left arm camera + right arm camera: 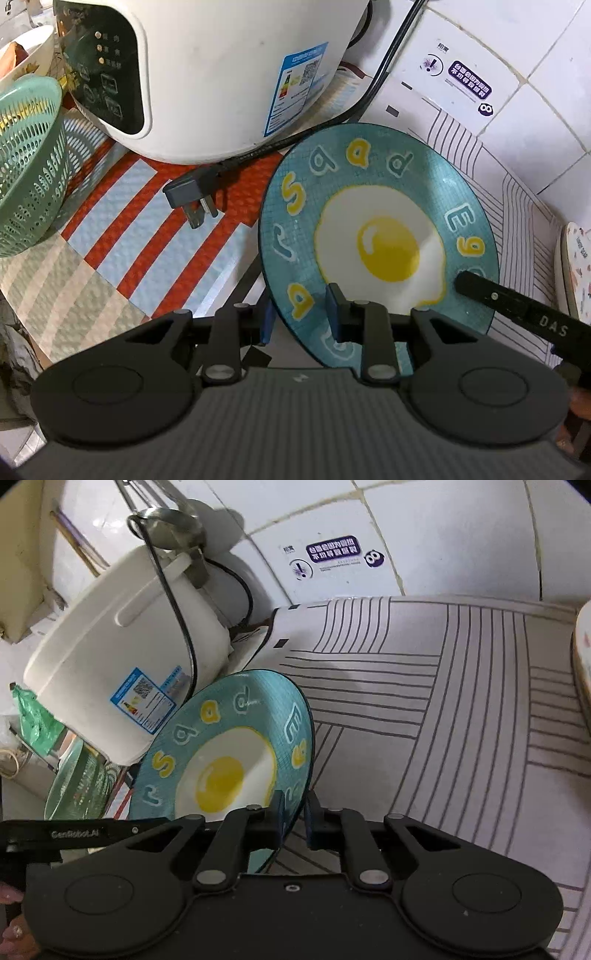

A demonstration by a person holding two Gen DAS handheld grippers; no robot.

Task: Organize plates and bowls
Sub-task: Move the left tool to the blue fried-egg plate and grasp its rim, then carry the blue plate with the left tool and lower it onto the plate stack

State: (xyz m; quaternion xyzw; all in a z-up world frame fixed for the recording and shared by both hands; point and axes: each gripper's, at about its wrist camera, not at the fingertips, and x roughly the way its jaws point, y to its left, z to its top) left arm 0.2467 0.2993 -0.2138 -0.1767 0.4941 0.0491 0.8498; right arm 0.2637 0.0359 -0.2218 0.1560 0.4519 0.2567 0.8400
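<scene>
The round teal ceramic plate printed with a fried egg and yellow lettering (376, 236) is tilted up off the striped grey-and-white mat (461, 720), its far rim near the white rice cooker (221, 74) at 11 o'clock.

The left gripper (301, 314) straddles the plate's rim at 6 o'clock, one blue pad (334, 314) on the printed face and the other behind it; it appears to be pinching the rim. The right gripper (294, 821) is likewise closed across the rim at the plate's 4 o'clock edge. Both holds appear secure, though pad contact on the underside is hidden.

Handling assessment: glazed ceramic, rigid, probably moderately heavy, slippery under the pads, and breakable if dropped or knocked. The rim is the only practical hold; two opposed rim grips limit swing.

Surroundings: the black power plug and cord (192, 199) lie on the red-and-blue striped cloth (122, 236) at 9 o'clock, the green perforated plastic basket (29, 166) beyond. Another patterned dish (576, 266) stands at 3 o'clock.
</scene>
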